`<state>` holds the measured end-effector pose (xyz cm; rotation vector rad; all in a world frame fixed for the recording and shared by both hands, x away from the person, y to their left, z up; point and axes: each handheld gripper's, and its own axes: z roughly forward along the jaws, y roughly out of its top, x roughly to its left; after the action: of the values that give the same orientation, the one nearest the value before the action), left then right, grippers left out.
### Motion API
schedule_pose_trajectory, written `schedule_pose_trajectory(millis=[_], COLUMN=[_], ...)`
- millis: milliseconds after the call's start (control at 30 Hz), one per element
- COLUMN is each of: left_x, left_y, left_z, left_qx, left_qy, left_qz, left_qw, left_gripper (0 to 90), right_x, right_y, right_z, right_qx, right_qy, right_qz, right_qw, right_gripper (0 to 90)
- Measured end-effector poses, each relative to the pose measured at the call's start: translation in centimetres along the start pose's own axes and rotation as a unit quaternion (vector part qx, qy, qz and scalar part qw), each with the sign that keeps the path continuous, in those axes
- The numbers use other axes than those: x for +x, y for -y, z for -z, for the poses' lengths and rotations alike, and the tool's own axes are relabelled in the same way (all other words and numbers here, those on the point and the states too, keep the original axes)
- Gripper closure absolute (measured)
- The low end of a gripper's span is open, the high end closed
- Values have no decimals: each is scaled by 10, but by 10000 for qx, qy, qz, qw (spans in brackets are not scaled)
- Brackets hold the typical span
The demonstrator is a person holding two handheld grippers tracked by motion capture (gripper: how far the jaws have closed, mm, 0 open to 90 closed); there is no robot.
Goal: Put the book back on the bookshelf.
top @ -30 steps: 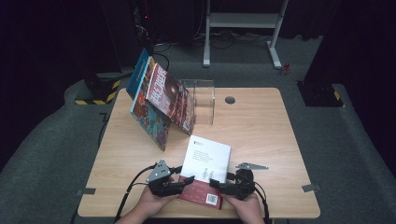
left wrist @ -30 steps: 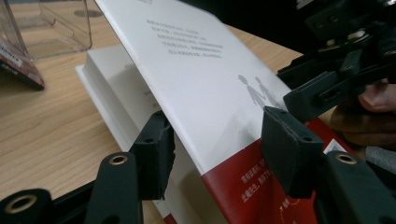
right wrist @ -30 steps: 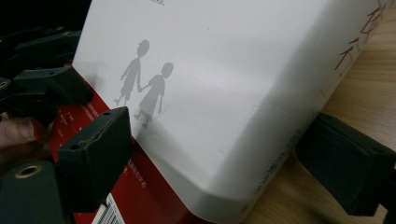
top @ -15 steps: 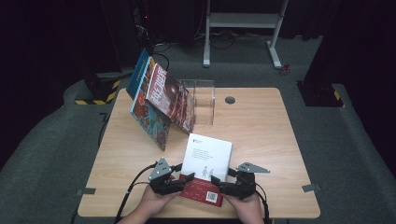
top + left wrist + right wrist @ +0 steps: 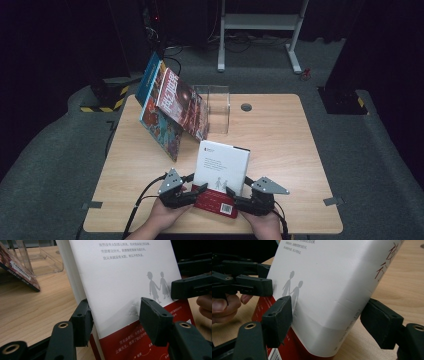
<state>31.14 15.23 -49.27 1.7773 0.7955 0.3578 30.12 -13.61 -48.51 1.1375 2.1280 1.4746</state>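
Since 1 second ago the book (image 5: 220,170) has tipped up from flat to standing tilted at the near table (image 5: 280,145) edge. The left gripper (image 5: 199,190) pinches its lower corner. The right gripper (image 5: 235,197) has been closing around its spine, 1 jaw touching. The clear stand (image 5: 217,107) holds 2 leaning books (image 5: 172,107).

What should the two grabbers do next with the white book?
Probably close the right gripper fully: its jaws have just been closing around the white book, yet one still stands off the spine. The left gripper already pinches the tilted-up book.
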Motion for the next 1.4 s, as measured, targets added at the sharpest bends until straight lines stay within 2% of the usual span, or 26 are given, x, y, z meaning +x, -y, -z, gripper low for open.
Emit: schedule_pose_trajectory(millis=[133, 167, 267, 400, 467, 633, 700, 733, 900, 1033, 1400], left_x=[-2, -3, -5, -7, -8, -7, -6, -6, -6, -6, -4], left_y=[-1, -2, -3, -4, -4, -2, -1, 0, 1, 2, 5], left_z=[0, 0, 0, 0, 0, -2, -3, -3, -2, -2, -1], left_qx=[-28, -58, -77, -126, -131, -57, -37, -45, -58, -54, 167], left_qy=[-62, -119, -202, -301, -382, -481, -480, -478, -461, -463, -538], left_qz=[-65, -167, -256, -301, -381, -460, -442, -485, -450, -465, -466], left_qw=[10000, 9998, 9994, 9990, 9985, 9978, 9979, 9977, 9979, 9978, 9973], left_gripper=[454, 456, 460, 465, 469, 474, 473, 472, 470, 470, 461], right_x=[2, 4, 6, 8, 12, 15, 15, 18, 14, 14, 12], right_y=[-1, -1, -1, -1, -2, -1, -1, 0, 2, 4, 5], right_z=[3, 4, 6, 9, 11, 14, 15, 15, 15, 16, 16], right_qx=[-125, -201, -306, -469, -571, -753, -775, -767, -825, -867, -934], right_qy=[70, 117, 225, 296, 392, 492, 490, 566, 430, 392, 296], right_qz=[138, 198, 401, 551, 739, 999, 1021, 1266, 1126, 1119, 1041], right_qw=[9998, 9995, 9985, 9969, 9949, 9909, 9905, 9874, 9893, 9891, 9897], right_gripper=[285, 300, 309, 341, 365, 438, 442, 442, 443, 443, 443])
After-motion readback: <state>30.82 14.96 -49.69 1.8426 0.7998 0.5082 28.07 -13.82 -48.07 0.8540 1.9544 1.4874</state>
